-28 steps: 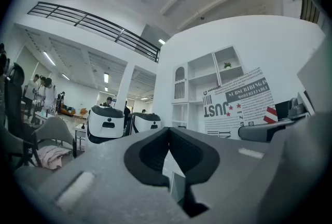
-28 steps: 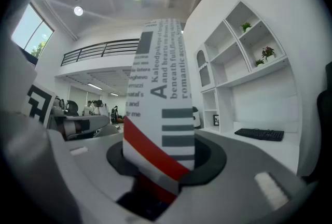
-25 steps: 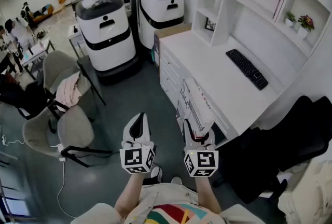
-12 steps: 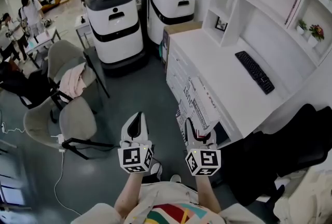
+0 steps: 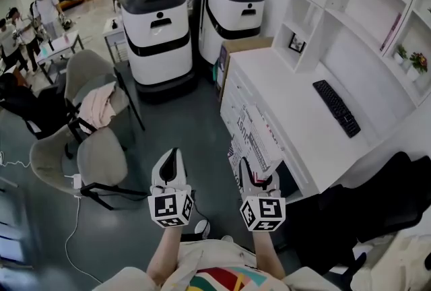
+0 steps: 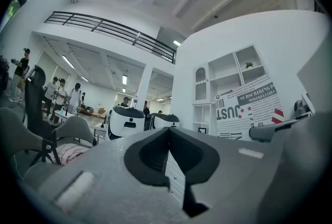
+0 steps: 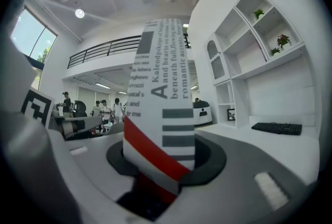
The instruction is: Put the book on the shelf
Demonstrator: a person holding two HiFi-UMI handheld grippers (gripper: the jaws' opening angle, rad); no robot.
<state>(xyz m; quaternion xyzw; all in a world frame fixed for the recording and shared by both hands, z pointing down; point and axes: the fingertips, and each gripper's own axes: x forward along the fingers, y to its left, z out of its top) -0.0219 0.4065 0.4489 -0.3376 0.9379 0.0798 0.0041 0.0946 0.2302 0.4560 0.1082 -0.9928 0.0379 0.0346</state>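
Note:
The book (image 5: pixel 254 137), white with black lettering and a red band, stands up from my right gripper (image 5: pixel 254 174), which is shut on its lower edge beside the white desk (image 5: pixel 296 122). In the right gripper view the book (image 7: pixel 161 88) rises between the jaws of the right gripper (image 7: pixel 160 163). My left gripper (image 5: pixel 170 160) hangs over the grey floor to the left, shut and holding nothing; in its own view the left gripper (image 6: pixel 168 135) has its jaw tips meeting, and the book (image 6: pixel 249 106) shows to the right. The white shelf unit (image 5: pixel 350 10) stands on the desk's far side.
A black keyboard (image 5: pixel 336 108) lies on the desk. Small plants (image 5: pixel 411 60) and a picture frame (image 5: pixel 295 43) sit in shelf compartments. Two white-and-black machines (image 5: pixel 160 30) stand ahead, grey chairs (image 5: pixel 101 160) to the left, a black chair (image 5: pixel 377 212) to the right. People stand far back.
The head view has swung, so the desk and shelves sit further right and up. Both grippers keep their stance lower in the frame, the right one still holding the book.

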